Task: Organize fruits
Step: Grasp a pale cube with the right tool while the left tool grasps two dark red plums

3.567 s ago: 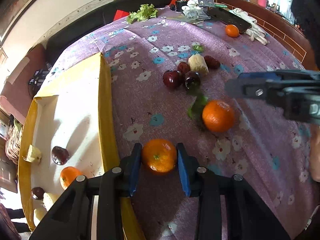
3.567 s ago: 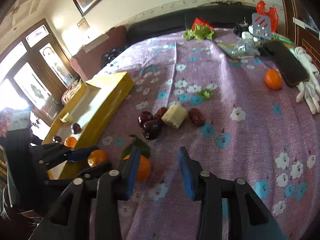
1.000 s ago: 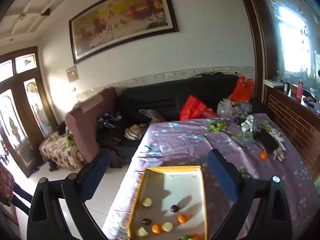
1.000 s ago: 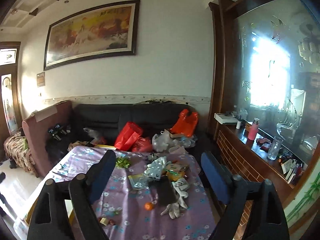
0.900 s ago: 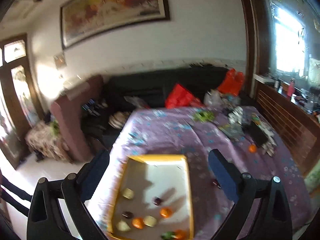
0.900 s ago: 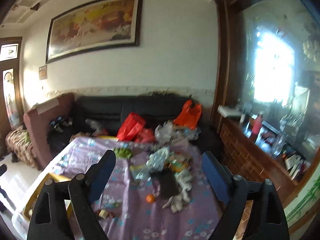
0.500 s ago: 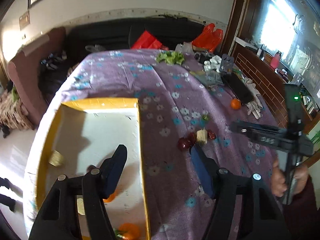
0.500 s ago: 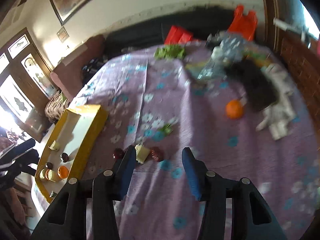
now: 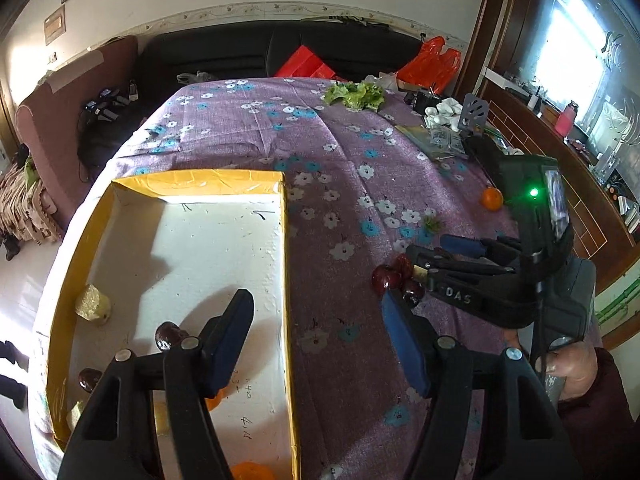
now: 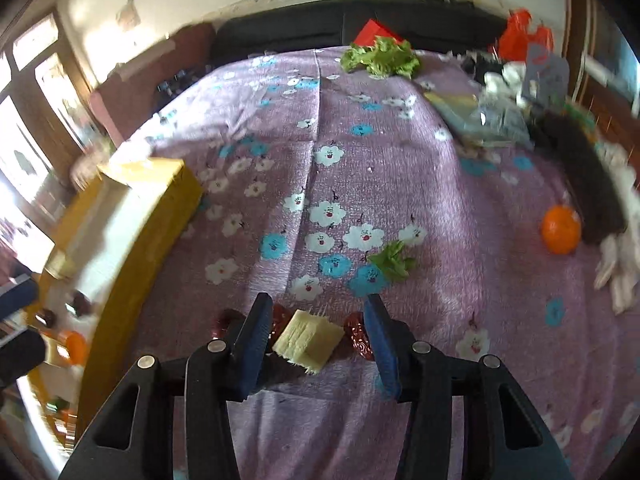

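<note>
While spread, right hand-held gripper (image 10: 316, 330) straddles fibrous cube (image 10: 309, 340) (pale yellow).

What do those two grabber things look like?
Both are black plastic. The left gripper and right gripper have flat blue pads and silver screws. The right one's side shows white letters "DAS" and a green light, and a bare hand holds it.

- Daylight pours in from the window (image 9: 576, 52) on the right, blown out to white glare.
- The gripper throws a hard shadow across the yellow box (image 9: 180, 184) floor.
- The left wrist view is sharp; the right wrist view smears toward its edges.
- Both bend strongly, with black corners.
</note>
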`<state>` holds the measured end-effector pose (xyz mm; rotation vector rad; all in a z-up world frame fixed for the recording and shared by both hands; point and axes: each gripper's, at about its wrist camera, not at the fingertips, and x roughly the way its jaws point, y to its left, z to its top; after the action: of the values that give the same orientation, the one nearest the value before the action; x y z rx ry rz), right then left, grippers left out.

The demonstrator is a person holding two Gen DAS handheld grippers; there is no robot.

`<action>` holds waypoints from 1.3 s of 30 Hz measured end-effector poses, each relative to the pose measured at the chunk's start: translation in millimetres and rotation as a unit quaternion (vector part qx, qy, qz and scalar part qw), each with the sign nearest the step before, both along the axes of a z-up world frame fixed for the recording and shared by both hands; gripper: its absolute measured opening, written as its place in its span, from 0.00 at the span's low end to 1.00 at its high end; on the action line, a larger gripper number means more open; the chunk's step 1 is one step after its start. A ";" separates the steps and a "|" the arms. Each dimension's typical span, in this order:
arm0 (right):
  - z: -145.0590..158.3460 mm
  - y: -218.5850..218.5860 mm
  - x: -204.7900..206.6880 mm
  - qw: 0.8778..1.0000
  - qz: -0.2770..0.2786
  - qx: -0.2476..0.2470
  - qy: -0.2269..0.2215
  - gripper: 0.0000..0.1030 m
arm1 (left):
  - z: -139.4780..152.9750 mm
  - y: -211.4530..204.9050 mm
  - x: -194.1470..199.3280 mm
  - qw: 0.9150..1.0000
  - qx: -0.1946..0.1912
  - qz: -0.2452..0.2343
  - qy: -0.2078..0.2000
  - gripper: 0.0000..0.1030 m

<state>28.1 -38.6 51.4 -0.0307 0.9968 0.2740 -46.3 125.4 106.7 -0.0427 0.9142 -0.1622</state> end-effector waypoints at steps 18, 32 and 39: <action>5.4 -85.4 -34.3 0.992 -0.045 0.118 0.031 0.22 | -19.0 -26.8 -2.7 0.999 0.000 -0.022 0.023 0.64; -10.8 -50.7 -37.2 0.996 -0.015 0.090 0.007 0.33 | -42.3 -67.8 14.6 0.999 0.029 -0.040 0.007 0.62; 5.7 -81.8 -40.9 0.991 -0.048 0.128 -0.011 0.33 | -55.4 -93.3 29.4 0.997 0.053 -0.057 -0.007 0.62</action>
<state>-12.9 -120.4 57.0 0.2464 0.9326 0.3107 -16.9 32.1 51.2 0.1097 0.9098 -0.2186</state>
